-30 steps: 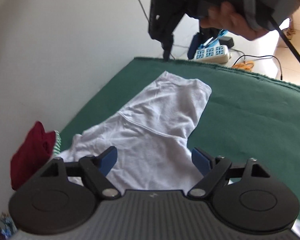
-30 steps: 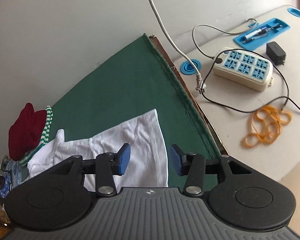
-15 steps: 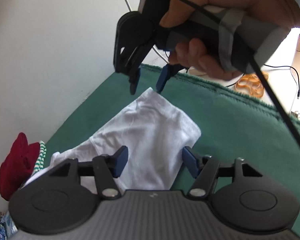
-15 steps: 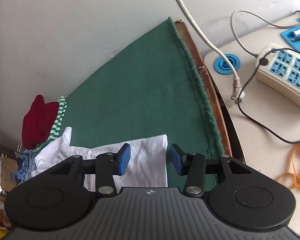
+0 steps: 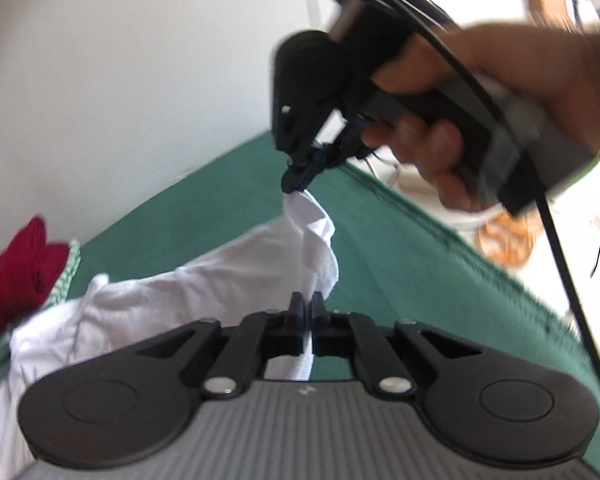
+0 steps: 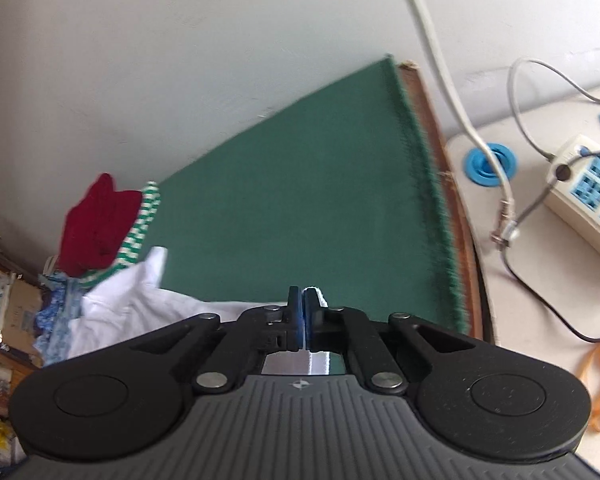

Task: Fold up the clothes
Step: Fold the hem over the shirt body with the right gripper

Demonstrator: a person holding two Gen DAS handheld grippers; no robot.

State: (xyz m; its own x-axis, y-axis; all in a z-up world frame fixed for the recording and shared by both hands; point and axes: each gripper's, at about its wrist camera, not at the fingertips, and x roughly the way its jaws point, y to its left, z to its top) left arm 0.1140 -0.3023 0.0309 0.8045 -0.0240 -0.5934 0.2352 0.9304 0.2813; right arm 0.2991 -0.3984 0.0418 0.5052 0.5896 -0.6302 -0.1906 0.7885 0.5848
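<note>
Green-clothed tabletop (image 6: 284, 200) carrying white garment (image 5: 204, 292) | left hand-held gripper (image 5: 307, 312) and right hand-held gripper (image 5: 300, 184) both pinching garment's edge nearest power strip (image 6: 584, 196) | Advice: keep both corners taut while folding toward red clothes (image 6: 96, 224).

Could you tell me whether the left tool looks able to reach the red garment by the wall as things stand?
Probably not yet: the left tool is shut on the white shirt, which lies between it and the red garment.
</note>
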